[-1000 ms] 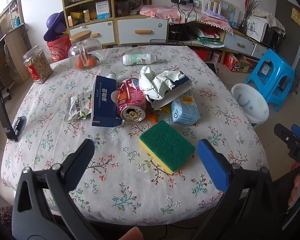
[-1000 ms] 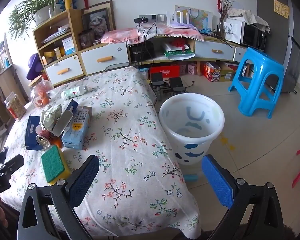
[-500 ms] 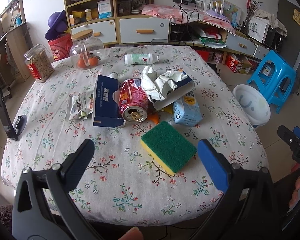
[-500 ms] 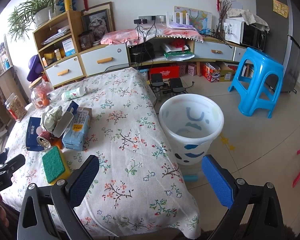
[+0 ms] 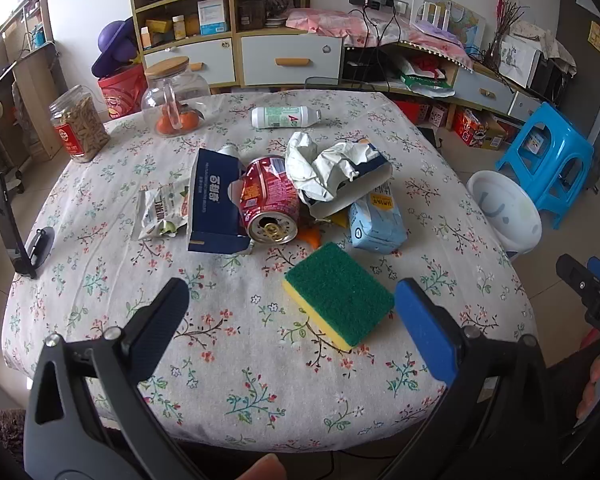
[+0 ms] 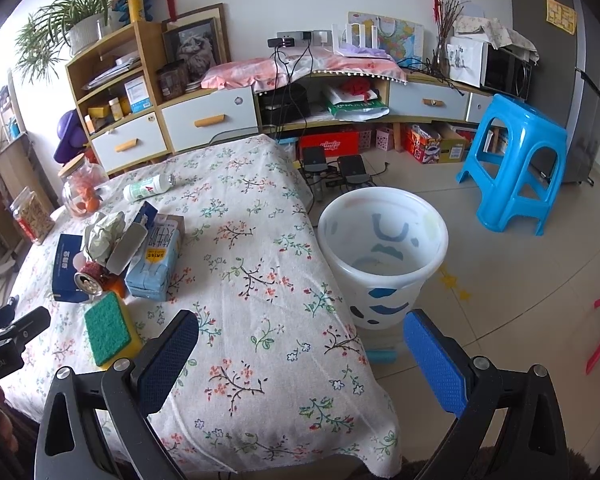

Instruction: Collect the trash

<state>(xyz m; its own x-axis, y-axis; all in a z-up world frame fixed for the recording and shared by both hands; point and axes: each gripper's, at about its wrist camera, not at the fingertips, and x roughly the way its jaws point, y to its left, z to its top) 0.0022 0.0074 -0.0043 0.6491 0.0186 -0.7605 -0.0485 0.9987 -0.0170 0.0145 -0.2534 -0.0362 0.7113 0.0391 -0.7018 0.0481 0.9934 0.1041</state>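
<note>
Both the left gripper [image 5: 290,312] and the right gripper [image 6: 300,346] stand with jaws wide apart, holding nothing. The trash lies clustered mid-surface: a dented red aluminium can [image 5: 271,206], crumpled white paper [image 5: 320,164] and a dark blue cardboard box [image 5: 214,204], touching one another. Judged light; the can is stiff yet slippery, best taken across its body. The white plastic bin [image 6: 382,256] stands on the floor beside the surface. An orange scrap under the can is unidentifiable.

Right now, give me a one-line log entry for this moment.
phase: pre-grasp | left gripper: open, empty, facing sponge | right gripper: open, empty | trash pile: untouched on table | bin: on floor beside table
</note>
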